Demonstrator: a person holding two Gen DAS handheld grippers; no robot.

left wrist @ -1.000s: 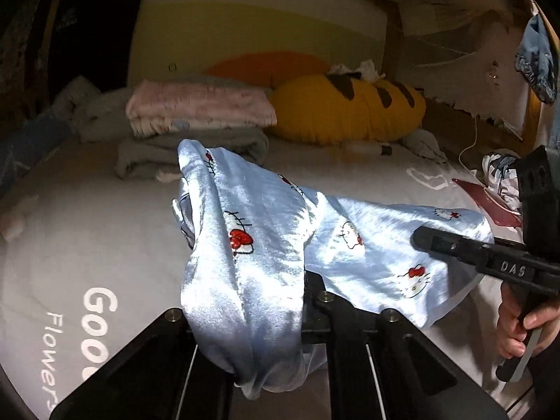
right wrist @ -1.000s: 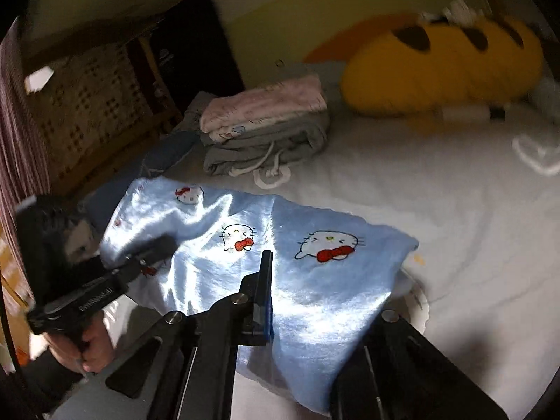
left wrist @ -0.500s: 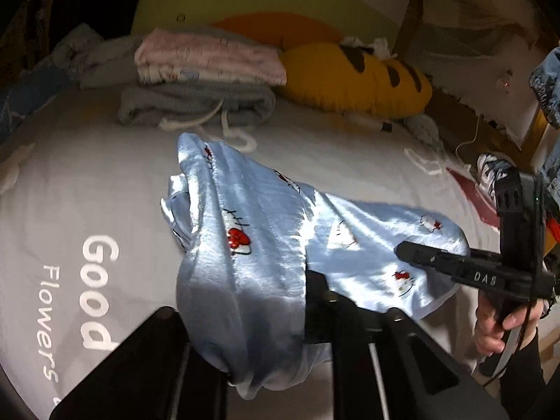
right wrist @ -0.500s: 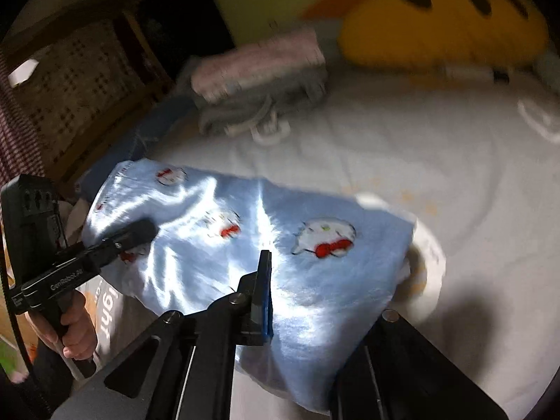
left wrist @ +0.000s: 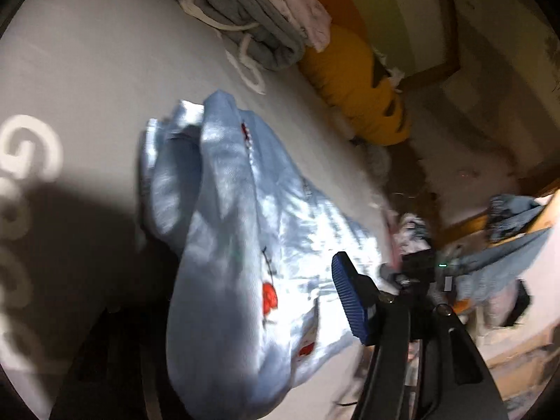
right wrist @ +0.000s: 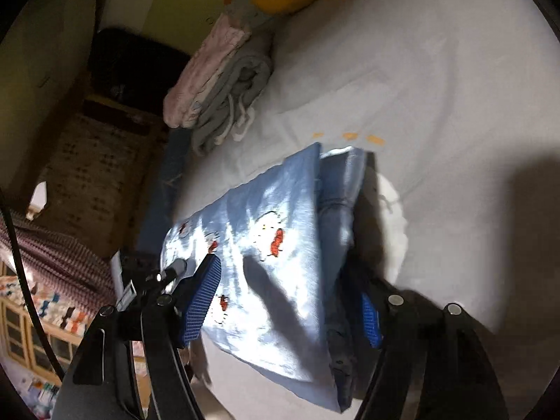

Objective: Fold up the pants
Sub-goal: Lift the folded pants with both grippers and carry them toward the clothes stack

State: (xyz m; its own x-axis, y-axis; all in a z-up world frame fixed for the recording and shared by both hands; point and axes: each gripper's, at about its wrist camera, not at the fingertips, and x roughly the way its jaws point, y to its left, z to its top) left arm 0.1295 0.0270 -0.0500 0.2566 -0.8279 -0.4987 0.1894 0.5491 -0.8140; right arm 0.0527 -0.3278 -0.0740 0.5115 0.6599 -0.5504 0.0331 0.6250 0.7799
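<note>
The light blue pants point(left wrist: 227, 245) with a cat print lie folded on the white bed sheet point(left wrist: 87, 70). My left gripper point(left wrist: 227, 311) straddles their near end and its jaws are opening. Its blue-padded finger point(left wrist: 350, 301) stands clear of the cloth, while the other finger is lost in shadow under the fold. In the right wrist view the pants point(right wrist: 280, 262) lie between the two blue pads of my right gripper point(right wrist: 283, 309). Its jaws are also opening and stand wide apart, no longer pinching the cloth. The left gripper point(right wrist: 150, 280) shows at the pants' other end.
A stack of folded grey and pink clothes point(left wrist: 266, 17) point(right wrist: 217, 84) sits at the back of the bed beside a yellow pillow point(left wrist: 360, 80). Clothes hang past the bed's edge point(left wrist: 507, 252). A wicker piece point(right wrist: 87, 161) stands beside the bed.
Both grippers have sunk toward the bed and rolled, tilting both views. Their jaws have opened and let go of the pants, which now rest folded on the sheet.
</note>
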